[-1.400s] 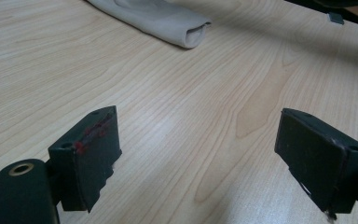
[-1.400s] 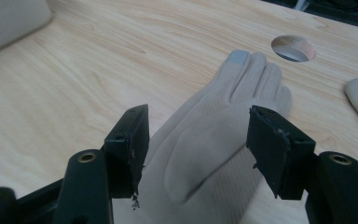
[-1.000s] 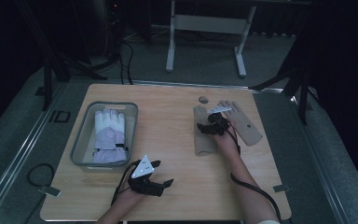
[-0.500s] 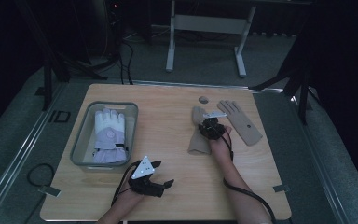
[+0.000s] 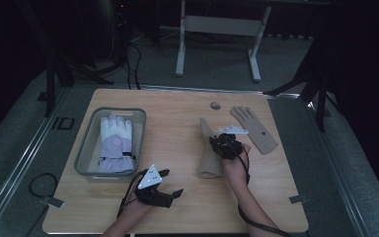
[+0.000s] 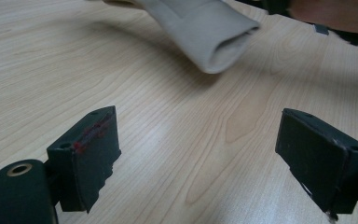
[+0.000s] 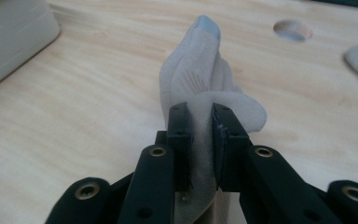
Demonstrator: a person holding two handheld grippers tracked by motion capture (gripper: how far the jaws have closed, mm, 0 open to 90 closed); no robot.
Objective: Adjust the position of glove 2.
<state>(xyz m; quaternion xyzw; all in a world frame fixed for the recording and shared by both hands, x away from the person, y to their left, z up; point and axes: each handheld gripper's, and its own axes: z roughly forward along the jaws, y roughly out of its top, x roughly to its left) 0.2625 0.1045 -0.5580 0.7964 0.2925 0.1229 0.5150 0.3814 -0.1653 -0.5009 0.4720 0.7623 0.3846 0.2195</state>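
Right gripper (image 7: 200,140): jaws have just been closing and now pinch a fold of the beige glove (image 5: 208,150), bunched up between the pads, mid-table. Second beige glove (image 5: 254,128) lies flat just to its right. Left gripper (image 5: 164,190): jaws spread wide, nothing between them, near the table's (image 5: 177,123) front edge. White glove (image 5: 114,143) lies in the grey bin (image 5: 86,158).

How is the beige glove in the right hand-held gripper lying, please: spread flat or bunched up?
Bunched up: the beige glove is pinched into a fold between the shut jaws of the right hand-held gripper.
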